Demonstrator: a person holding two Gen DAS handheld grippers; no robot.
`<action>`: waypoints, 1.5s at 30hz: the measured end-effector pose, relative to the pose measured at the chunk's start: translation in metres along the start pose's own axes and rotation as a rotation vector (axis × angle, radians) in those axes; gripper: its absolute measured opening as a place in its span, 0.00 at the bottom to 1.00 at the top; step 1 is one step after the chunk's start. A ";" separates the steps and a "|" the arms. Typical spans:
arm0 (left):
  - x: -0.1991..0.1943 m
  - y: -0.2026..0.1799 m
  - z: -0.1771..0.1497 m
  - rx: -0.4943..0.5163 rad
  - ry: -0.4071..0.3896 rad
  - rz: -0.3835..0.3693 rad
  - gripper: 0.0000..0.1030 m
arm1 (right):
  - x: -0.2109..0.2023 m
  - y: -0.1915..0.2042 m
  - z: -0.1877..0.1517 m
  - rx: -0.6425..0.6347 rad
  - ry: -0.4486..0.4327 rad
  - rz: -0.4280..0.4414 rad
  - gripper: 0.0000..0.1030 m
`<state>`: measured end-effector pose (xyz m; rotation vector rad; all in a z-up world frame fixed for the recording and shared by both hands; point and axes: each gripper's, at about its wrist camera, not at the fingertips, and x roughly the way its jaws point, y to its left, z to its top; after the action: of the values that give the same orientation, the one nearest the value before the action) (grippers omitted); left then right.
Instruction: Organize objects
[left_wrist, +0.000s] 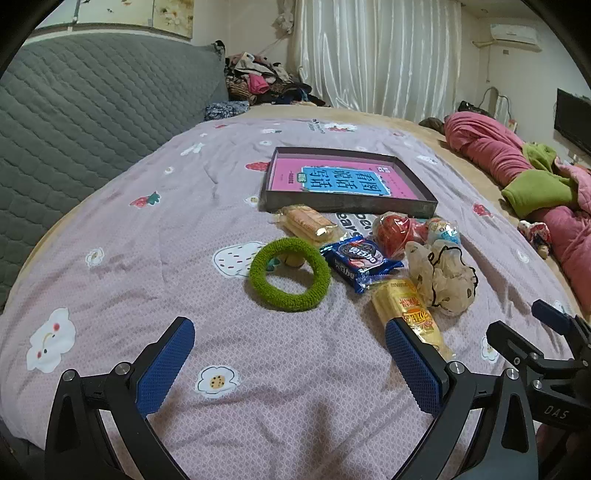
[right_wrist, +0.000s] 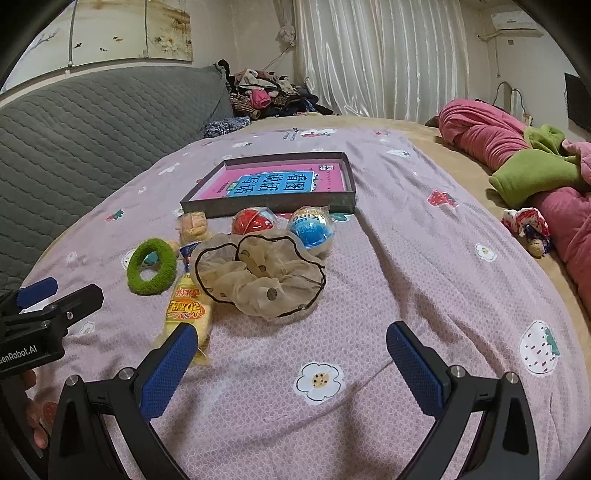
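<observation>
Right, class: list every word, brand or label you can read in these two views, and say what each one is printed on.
"OREO": blue biscuit packet, seen upside down.
"看图说话写话": pink book in the dark tray, also upside down.
"DAS": right gripper body, left wrist view.
"GenRobot.AI": left gripper body, right wrist view.
Red print on the yellow snack packet: too distorted to read.
Bedsheet lettering near the tray: partly hidden, unreadable.

The pink book (left_wrist: 341, 181) in the dark tray (left_wrist: 347, 205) bore upside-down blue-panel characters 看图说话写话. The blue biscuit packet (left_wrist: 360, 264) read "oreo". The right gripper's (left_wrist: 561, 410) body showed "DAS"; the left gripper's (right_wrist: 26, 354) body showed "GenRobot.AI".
</observation>
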<state>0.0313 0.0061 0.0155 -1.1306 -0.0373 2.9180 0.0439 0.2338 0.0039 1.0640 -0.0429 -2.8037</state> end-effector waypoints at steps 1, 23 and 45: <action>0.000 -0.001 0.000 0.001 0.001 0.000 1.00 | -0.001 0.001 0.000 -0.004 -0.002 -0.005 1.00; 0.007 -0.005 0.032 0.044 -0.006 -0.020 1.00 | -0.007 0.007 0.049 0.000 0.067 0.032 1.00; 0.094 0.014 0.034 0.022 0.139 -0.033 1.00 | 0.056 0.014 0.055 -0.012 0.156 -0.007 1.00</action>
<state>-0.0610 -0.0071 -0.0226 -1.3131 -0.0226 2.7961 -0.0324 0.2101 0.0096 1.2787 -0.0049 -2.7135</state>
